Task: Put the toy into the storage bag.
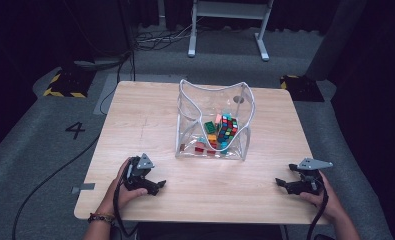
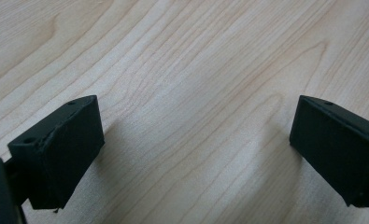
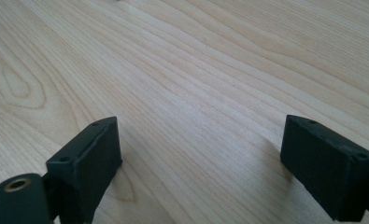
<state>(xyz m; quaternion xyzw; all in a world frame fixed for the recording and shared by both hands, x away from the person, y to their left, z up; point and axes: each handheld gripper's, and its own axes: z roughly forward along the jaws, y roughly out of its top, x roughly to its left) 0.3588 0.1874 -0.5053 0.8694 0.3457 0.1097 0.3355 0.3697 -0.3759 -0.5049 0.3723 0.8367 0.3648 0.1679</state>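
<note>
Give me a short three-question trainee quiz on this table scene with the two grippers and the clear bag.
1. True or false: the left gripper holds a block.
2. Where is the multicoloured puzzle cube? A) on the bare table B) inside the clear bag C) in the right gripper
3. What lies between each gripper's jaws?

Key
1. False; its jaws stand open.
2. B.
3. Bare wooden table.

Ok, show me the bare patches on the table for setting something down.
Free: the table left of the clear bag, the strip right of it, and the front between left gripper and right gripper. Crowded: inside the bag.
</note>
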